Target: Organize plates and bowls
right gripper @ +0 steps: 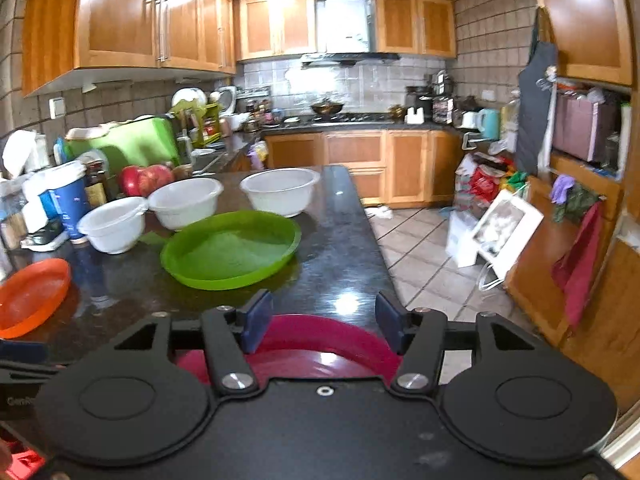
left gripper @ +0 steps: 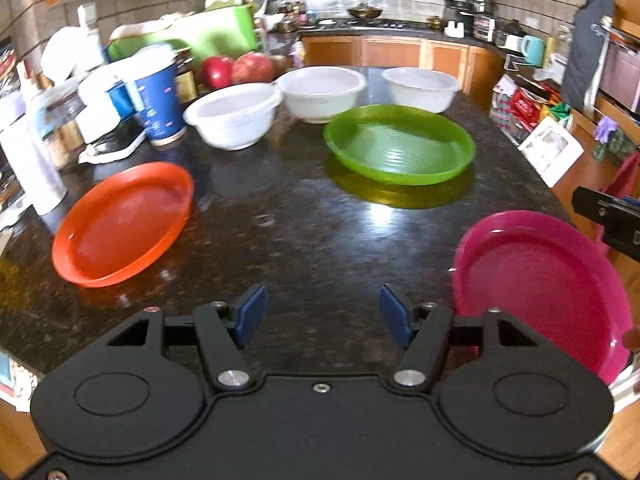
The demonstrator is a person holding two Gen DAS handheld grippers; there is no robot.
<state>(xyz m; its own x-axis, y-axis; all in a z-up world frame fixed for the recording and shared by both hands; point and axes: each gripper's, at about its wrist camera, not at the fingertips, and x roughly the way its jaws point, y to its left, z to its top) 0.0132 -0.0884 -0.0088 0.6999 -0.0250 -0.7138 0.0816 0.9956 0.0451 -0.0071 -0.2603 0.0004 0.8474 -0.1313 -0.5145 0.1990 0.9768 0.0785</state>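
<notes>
On the dark granite counter lie an orange plate at the left, a green plate in the middle and a pink plate at the near right. Three white bowls stand in a row behind them. My left gripper is open above bare counter between the orange and pink plates, nothing between its blue pads. My right gripper is open above the pink plate, whose far rim shows between its fingers without touching the pads. The green plate lies beyond it.
Clutter crowds the counter's left side: a blue cup, red fruit, a green box, jars and bottles. The counter's right edge drops to a tiled floor with bags and a white frame. The other gripper's black body shows at the right.
</notes>
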